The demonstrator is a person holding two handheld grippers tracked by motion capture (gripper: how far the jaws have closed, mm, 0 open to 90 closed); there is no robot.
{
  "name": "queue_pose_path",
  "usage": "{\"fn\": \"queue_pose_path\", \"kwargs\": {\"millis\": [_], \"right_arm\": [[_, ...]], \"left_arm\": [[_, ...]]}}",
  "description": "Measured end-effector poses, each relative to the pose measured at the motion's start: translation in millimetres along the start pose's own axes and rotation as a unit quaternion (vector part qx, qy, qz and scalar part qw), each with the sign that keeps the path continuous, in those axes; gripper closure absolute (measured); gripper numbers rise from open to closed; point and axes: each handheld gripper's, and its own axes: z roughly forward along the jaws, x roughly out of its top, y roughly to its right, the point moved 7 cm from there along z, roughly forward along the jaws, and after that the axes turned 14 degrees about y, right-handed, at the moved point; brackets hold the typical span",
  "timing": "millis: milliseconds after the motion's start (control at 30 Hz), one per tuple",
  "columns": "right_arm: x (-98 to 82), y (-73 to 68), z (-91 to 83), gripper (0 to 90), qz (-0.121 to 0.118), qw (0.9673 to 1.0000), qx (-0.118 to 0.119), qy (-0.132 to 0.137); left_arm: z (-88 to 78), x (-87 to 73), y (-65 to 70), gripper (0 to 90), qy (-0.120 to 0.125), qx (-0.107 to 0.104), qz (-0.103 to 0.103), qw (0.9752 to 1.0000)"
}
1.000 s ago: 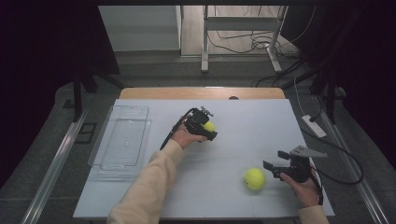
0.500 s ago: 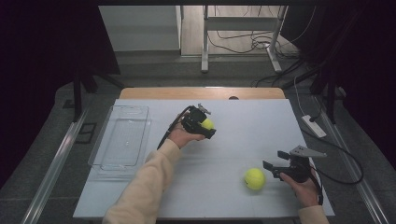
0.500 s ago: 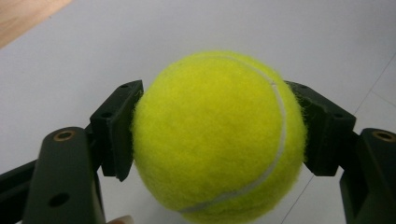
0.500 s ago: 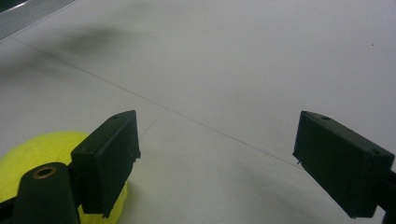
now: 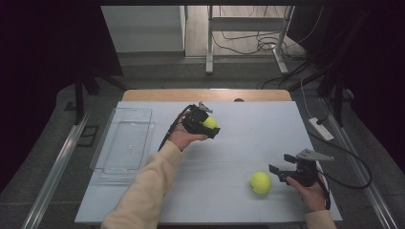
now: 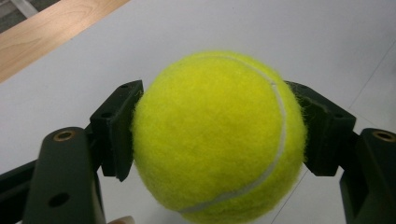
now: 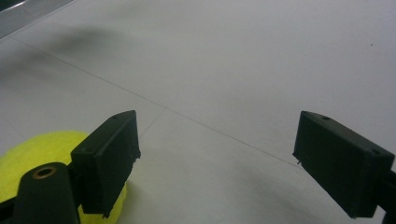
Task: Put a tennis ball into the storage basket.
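Note:
My left gripper (image 5: pixel 208 125) is shut on a yellow tennis ball (image 5: pixel 210 122) and holds it above the middle of the white table. The left gripper view has that ball (image 6: pixel 218 137) squeezed between both black pads (image 6: pixel 116 128). A second tennis ball (image 5: pixel 260 182) lies on the table near the front right. My right gripper (image 5: pixel 278 173) rests just right of it, open, nothing between its jaws. In the right gripper view the second ball (image 7: pixel 42 151) sits behind the left pad (image 7: pixel 108 158), outside the gap (image 7: pixel 217 163).
A clear plastic tray (image 5: pixel 123 142) lies on the table's left side. A wooden strip (image 5: pixel 205 95) runs along the far edge. Cables and a power strip (image 5: pixel 321 129) lie off the right side. Open white surface (image 5: pixel 248 133) spans between the two hands.
My left gripper has lifted a little and shifted slightly away with the ball held in it. The right gripper and the second ball have stayed put.

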Motion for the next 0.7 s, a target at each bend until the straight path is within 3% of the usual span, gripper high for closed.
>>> {"fn": "queue_pose_path", "kwargs": {"millis": [700], "right_arm": [[-0.2, -0.3, 0.2, 14.4, -0.001, 1.0000, -0.001, 0.000]], "left_arm": [[-22.7, 14.6, -11.0, 26.7, 0.037, 0.011, -0.011, 0.9992]]}}
